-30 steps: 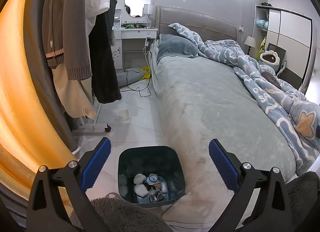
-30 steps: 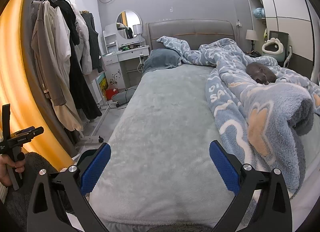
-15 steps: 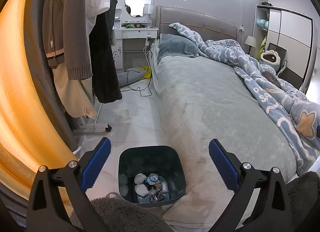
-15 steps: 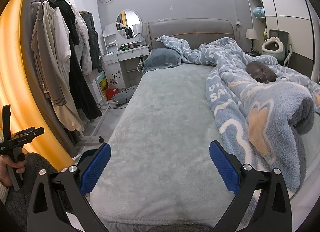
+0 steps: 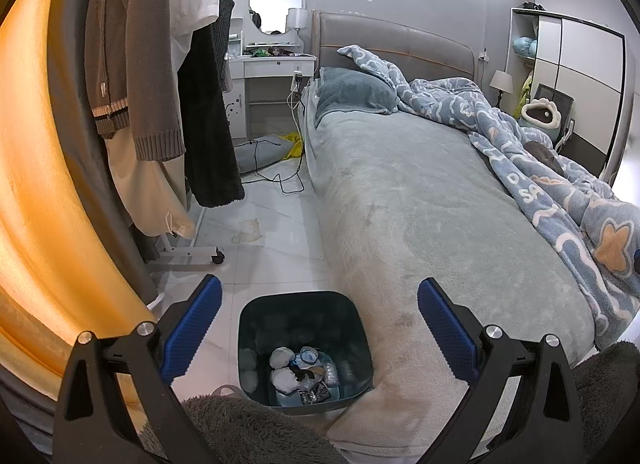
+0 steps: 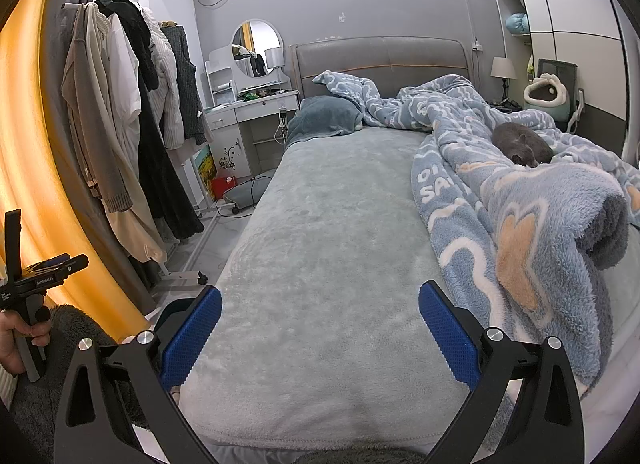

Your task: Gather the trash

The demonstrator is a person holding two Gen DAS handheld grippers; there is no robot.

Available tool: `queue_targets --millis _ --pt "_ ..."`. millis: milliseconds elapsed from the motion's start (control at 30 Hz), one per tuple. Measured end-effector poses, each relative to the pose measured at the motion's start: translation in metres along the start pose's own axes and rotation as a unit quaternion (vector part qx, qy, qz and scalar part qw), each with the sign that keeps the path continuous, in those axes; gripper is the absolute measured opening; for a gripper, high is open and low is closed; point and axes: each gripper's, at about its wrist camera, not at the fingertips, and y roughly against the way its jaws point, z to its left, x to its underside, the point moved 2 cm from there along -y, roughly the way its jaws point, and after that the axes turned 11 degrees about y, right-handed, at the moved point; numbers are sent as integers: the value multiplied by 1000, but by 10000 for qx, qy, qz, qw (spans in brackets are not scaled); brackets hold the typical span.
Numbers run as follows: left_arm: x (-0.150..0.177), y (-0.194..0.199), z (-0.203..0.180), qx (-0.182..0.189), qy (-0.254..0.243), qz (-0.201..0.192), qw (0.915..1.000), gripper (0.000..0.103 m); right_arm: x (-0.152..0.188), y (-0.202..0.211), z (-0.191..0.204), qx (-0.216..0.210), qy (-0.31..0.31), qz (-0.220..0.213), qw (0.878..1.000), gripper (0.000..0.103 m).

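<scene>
Left hand-held gripper (image 5: 319, 318): fingers wide apart, empty, above dark trash bin (image 5: 303, 306) on white tiled floor (image 5: 276, 240) beside bed (image 5: 420, 199); crumpled trash (image 5: 298, 370) lies in the bin. Right hand-held gripper (image 6: 320, 328): apart, empty, over the bed's grey cover. Blue blanket (image 6: 520, 199) bunched right; clothes rack (image 6: 132, 135) left.

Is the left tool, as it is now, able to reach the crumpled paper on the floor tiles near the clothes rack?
Probably yes: the open left tool has bare tiles leading to the crumpled paper, past the dark bin.
</scene>
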Motion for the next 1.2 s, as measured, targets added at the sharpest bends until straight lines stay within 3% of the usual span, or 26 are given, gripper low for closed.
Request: queue_targets --millis 1200 --pt "1 -1 2 -11 0 6 10000 100 2 -2 0 28 -34 35 10000 100"
